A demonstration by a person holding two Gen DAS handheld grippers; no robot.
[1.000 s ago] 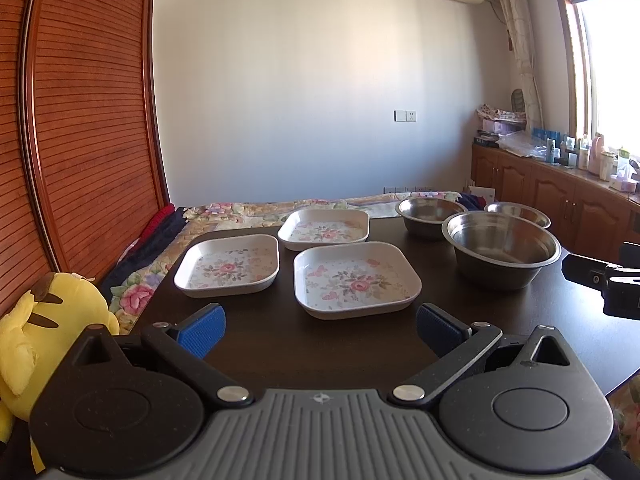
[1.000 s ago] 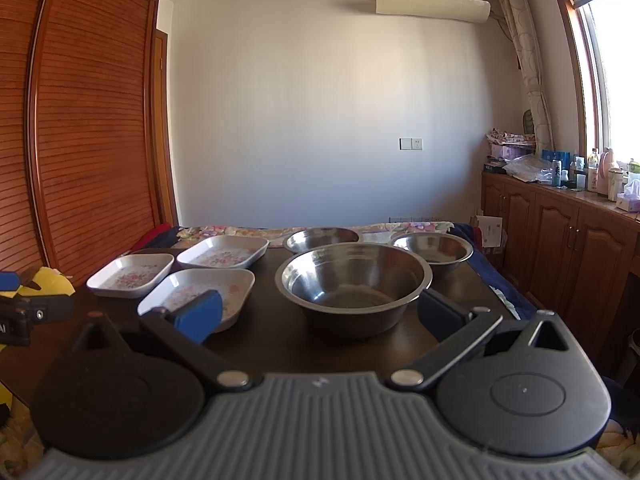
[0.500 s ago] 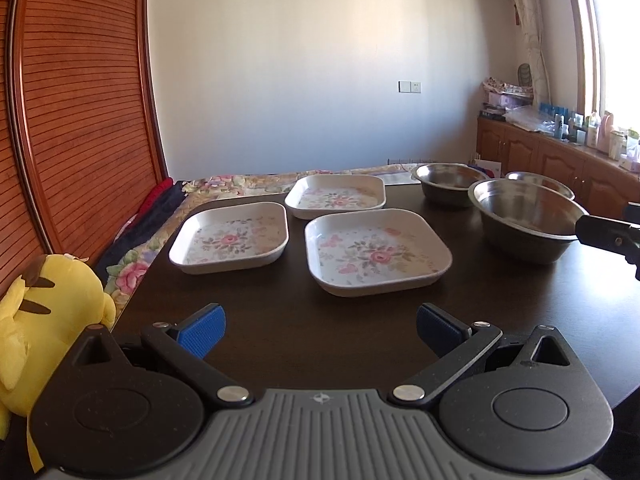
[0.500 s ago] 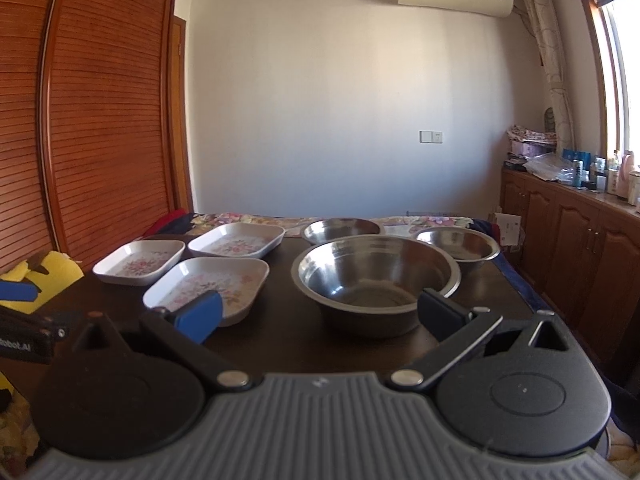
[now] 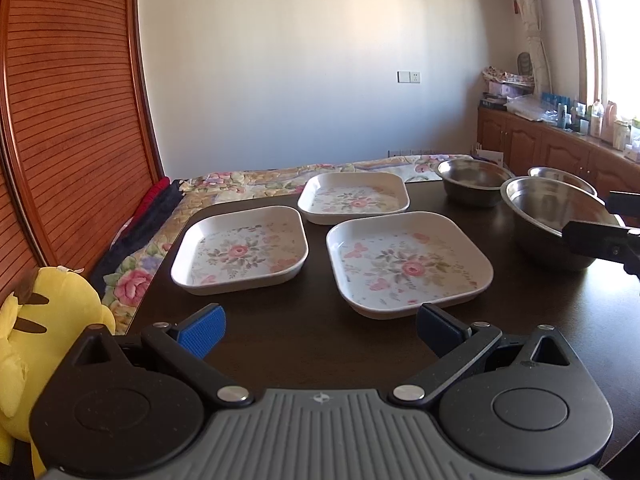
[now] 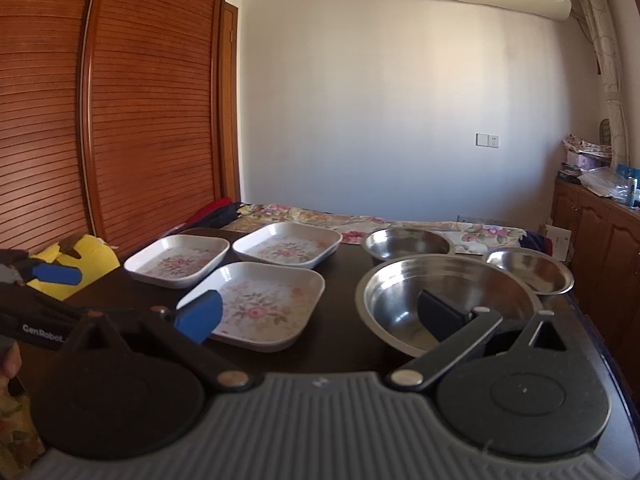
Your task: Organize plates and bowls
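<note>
Three square white plates with a pink flower print lie on a dark table: a near one (image 5: 408, 262), a left one (image 5: 240, 250) and a far one (image 5: 354, 197). Three steel bowls stand to their right: a large one (image 6: 448, 296), a far one (image 6: 408, 242) and a small one (image 6: 530, 268). My left gripper (image 5: 320, 330) is open, low over the table just short of the near plate. My right gripper (image 6: 320, 314) is open too, its right finger over the large bowl's near rim and its left finger over the near plate (image 6: 260, 304).
A yellow plush toy (image 5: 44, 312) sits off the table's left front corner. A floral bedspread (image 5: 248, 184) lies beyond the table, slatted wooden doors (image 6: 120, 120) stand at left, and wooden cabinets (image 5: 560, 152) run along the right wall.
Both grippers have moved forward toward the dishes. The plates loom larger in the left view, and the right gripper now reaches over the large bowl's rim.
</note>
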